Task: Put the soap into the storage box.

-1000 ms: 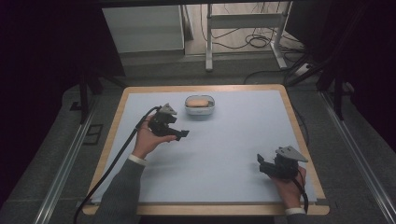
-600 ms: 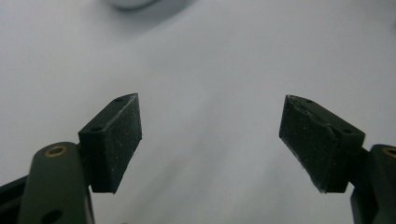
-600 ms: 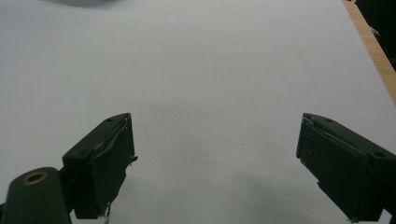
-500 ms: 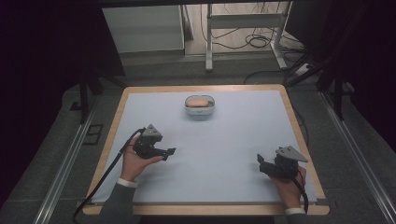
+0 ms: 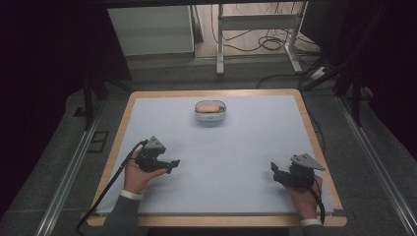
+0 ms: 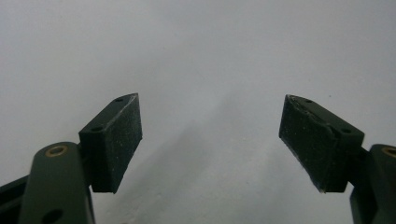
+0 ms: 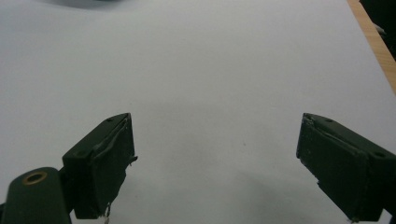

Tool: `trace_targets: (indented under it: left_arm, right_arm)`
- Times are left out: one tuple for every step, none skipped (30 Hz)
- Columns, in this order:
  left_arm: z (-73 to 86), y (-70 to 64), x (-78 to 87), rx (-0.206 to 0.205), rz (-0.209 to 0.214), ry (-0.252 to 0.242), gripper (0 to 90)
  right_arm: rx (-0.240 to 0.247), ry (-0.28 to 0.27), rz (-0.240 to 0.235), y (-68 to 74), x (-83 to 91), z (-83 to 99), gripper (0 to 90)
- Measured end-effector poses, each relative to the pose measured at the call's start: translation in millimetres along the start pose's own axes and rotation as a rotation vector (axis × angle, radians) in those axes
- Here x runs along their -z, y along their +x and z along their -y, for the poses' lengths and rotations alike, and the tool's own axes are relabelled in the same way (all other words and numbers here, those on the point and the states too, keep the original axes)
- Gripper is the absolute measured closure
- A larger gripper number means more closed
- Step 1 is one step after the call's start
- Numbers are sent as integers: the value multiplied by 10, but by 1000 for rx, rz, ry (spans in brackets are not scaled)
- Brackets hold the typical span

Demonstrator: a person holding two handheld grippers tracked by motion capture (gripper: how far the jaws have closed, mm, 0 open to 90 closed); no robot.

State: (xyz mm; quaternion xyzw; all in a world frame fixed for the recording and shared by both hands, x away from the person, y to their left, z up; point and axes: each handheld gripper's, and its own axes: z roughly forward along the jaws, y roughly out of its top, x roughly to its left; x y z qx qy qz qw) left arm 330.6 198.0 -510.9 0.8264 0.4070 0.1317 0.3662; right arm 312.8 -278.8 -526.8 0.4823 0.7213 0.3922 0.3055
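Both tongs are sitting low over the table (image 5: 236, 157), and the dish (image 5: 210, 112) is my landmark here. It's a small white dish with something orange-tan inside, parked near the far edge of the table, roughly centred.

Left tongs (image 5: 173, 164) are well short of the dish, toward the person's side and off to its left, held in the left hand (image 5: 139, 174). In the left gripper view the 2 pads (image 6: 113, 140) stand wide apart with nothing but bare white surface between them.

Right tongs (image 5: 275, 172) are even farther from the dish, down toward the near right corner, held in the right hand (image 5: 305, 191). Same story in the right gripper view: pads (image 7: 105, 163) spread wide, nothing gripped, plain table between them.

So the dish sits alone, well apart from both tongs, and neither is touching it.
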Motion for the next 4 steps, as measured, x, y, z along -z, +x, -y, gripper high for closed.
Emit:
trace_targets:
  left_arm:
    - [7, -3, 5, 0, 0, -1, 215]
    - [10, -5, 9, 1, 0, -2, 214]
    - [10, -5, 9, 1, 0, -2, 213]
    - [11, -3, 22, 2, -1, -5, 213]
  right_arm:
    - [-5, 3, -3, -5, -3, -1, 114]
    - [-9, 4, -5, -9, -4, -2, 114]
    - [-9, 4, -5, -9, -4, -2, 114]
    - [-11, 3, -8, -15, -4, -2, 114]
